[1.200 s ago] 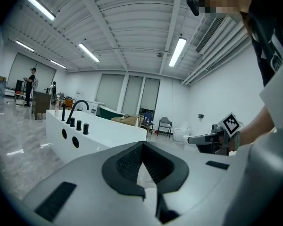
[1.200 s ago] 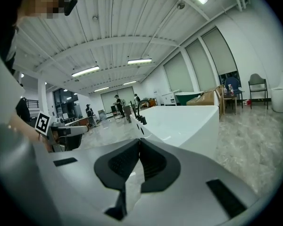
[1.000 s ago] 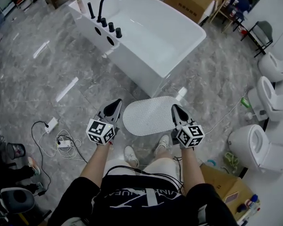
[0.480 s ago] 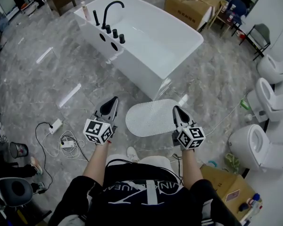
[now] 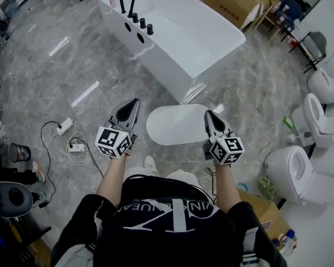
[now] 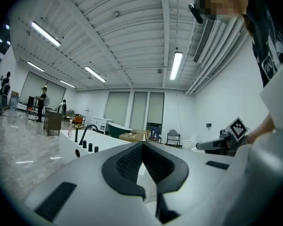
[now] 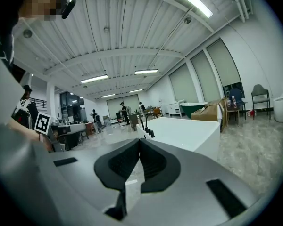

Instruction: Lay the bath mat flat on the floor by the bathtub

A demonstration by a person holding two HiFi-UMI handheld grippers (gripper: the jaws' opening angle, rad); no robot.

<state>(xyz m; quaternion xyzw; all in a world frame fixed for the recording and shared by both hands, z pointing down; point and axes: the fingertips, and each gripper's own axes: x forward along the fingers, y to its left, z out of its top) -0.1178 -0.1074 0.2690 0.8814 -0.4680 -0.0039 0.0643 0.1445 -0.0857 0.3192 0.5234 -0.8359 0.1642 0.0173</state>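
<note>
Bath mat (image 5: 175,124) flat on floor (image 5: 50,77), far edge just beside bathtub (image 5: 178,35) corner. Left gripper (image 5: 133,102) at mat's 9 o'clock, right gripper (image 5: 208,115) at 3; both jaw pairs pressed together, empty. Open floor toward 9.

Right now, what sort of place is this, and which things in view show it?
Probably a bathroom-fittings showroom or test hall, not a home bathroom: a freestanding bathtub stands away from any wall, several toilets sit side by side, and a cardboard box stands beyond it.
</note>
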